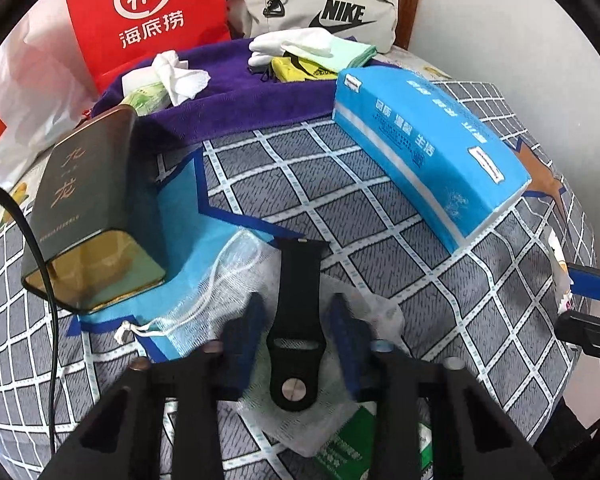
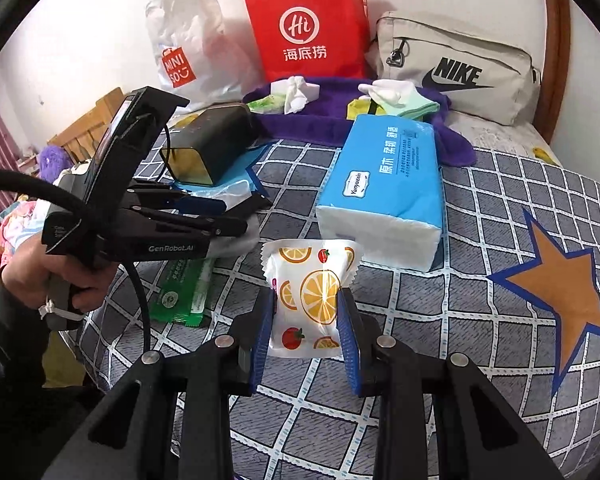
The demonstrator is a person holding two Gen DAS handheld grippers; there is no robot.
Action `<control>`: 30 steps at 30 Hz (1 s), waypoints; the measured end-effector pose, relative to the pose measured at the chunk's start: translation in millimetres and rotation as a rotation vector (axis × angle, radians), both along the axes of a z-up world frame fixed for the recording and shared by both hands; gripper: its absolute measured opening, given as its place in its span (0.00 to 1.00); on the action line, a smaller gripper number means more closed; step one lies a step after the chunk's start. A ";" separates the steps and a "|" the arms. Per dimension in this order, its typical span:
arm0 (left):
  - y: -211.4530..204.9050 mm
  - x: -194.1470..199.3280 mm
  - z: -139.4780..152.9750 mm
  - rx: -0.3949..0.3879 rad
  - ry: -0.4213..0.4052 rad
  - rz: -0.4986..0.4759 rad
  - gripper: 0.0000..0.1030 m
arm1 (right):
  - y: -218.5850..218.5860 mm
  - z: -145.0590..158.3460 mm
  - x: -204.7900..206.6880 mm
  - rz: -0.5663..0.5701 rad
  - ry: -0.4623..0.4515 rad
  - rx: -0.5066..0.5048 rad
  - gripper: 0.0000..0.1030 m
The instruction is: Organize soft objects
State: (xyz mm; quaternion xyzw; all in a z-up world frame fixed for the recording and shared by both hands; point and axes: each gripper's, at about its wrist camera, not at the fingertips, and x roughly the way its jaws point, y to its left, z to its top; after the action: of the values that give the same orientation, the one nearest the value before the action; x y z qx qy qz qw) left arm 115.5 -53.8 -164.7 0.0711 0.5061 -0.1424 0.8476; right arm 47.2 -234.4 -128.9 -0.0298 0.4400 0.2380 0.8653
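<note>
— What is lying in front of my left claw (image 1: 298, 312)?

— A strap (image 1: 298, 320) is lying between its fingers, on a mesh bag (image 1: 236, 280). A tin (image 1: 88, 216) is sitting to the left, a tissue pack (image 1: 428, 152) to the right.

— And behind those?

— A towel (image 1: 228, 92) is spreading across the back of the bed (image 1: 340, 216), carrying gloves (image 1: 288, 46) and folded cloths (image 1: 340, 54). A paper bag (image 1: 148, 16) and a pouch (image 1: 324, 0) are standing behind it.

— And my right claw (image 2: 306, 320)?

— It is gripping a packet (image 2: 310, 300), with the tissue pack just beyond and a wipes pack (image 2: 180, 292) lying to the left.
</note>
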 end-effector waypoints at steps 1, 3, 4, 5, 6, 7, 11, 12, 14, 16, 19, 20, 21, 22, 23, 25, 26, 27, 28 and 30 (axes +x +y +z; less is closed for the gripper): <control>1.2 0.7 0.4 -0.005 -0.004 0.001 0.23 | -1.3 0.3 0.8 -0.008 0.002 0.001 0.31; 6.2 -0.7 4.8 -0.044 -0.005 0.000 0.22 | -3.6 2.4 1.2 -0.016 0.004 0.007 0.31; 7.6 -1.5 7.9 -0.064 -0.012 -0.003 0.22 | -5.3 5.1 1.7 -0.024 0.002 0.009 0.31; 9.6 -3.1 12.0 -0.086 -0.017 -0.003 0.22 | -6.4 7.7 1.6 -0.028 -0.002 0.010 0.31; 12.2 -4.1 17.2 -0.106 -0.014 0.003 0.22 | -7.3 10.3 1.1 -0.029 -0.008 0.011 0.31; 13.2 -5.1 20.6 -0.113 -0.019 0.006 0.22 | -8.1 13.4 0.9 -0.032 -0.015 0.011 0.31; 17.1 -11.4 37.4 -0.119 -0.050 0.004 0.22 | -9.6 23.6 2.9 -0.045 -0.023 0.019 0.31; 18.4 -12.4 41.5 -0.129 -0.054 -0.004 0.22 | -9.8 25.3 3.9 -0.047 -0.023 0.023 0.31; 22.2 -15.0 50.9 -0.158 -0.060 -0.009 0.22 | -9.3 29.4 6.1 -0.058 -0.018 0.025 0.31; 24.8 -16.1 58.8 -0.164 -0.068 -0.010 0.22 | -9.5 34.2 8.3 -0.069 -0.015 0.030 0.31; 30.4 -15.2 70.4 -0.165 -0.087 0.003 0.22 | -8.1 43.7 10.9 -0.069 -0.029 0.050 0.31; 32.2 -14.3 73.2 -0.170 -0.090 0.008 0.22 | -8.0 46.2 13.0 -0.070 -0.032 0.055 0.31; 34.7 -11.9 76.0 -0.184 -0.090 0.014 0.22 | -8.1 48.0 15.0 -0.073 -0.033 0.060 0.31; 37.2 -9.3 78.6 -0.202 -0.091 0.018 0.22 | -8.2 50.9 18.6 -0.076 -0.033 0.069 0.31; 40.0 -6.7 81.5 -0.215 -0.097 0.020 0.22 | -8.2 52.6 20.8 -0.079 -0.032 0.073 0.31; 42.9 -2.8 85.0 -0.213 -0.106 0.029 0.22 | -8.1 56.4 27.8 -0.089 -0.033 0.074 0.31; 45.2 -1.0 86.9 -0.211 -0.113 0.035 0.22 | -7.4 57.8 30.2 -0.093 -0.035 0.076 0.31; 48.1 1.2 88.9 -0.214 -0.118 0.038 0.22 | -7.2 59.4 34.1 -0.095 -0.035 0.080 0.31; 51.4 3.8 90.7 -0.219 -0.122 0.042 0.22 | -6.9 60.6 37.9 -0.095 -0.031 0.084 0.31; 57.3 9.4 93.4 -0.219 -0.128 0.054 0.22 | -5.8 62.7 45.5 -0.092 -0.023 0.093 0.31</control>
State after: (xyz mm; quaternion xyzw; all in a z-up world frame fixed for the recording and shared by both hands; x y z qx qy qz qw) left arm 124.8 3.4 -71.2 -0.0265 0.4342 -0.1689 0.8844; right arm 92.7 -240.2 -66.2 0.0278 0.4195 0.2179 0.8808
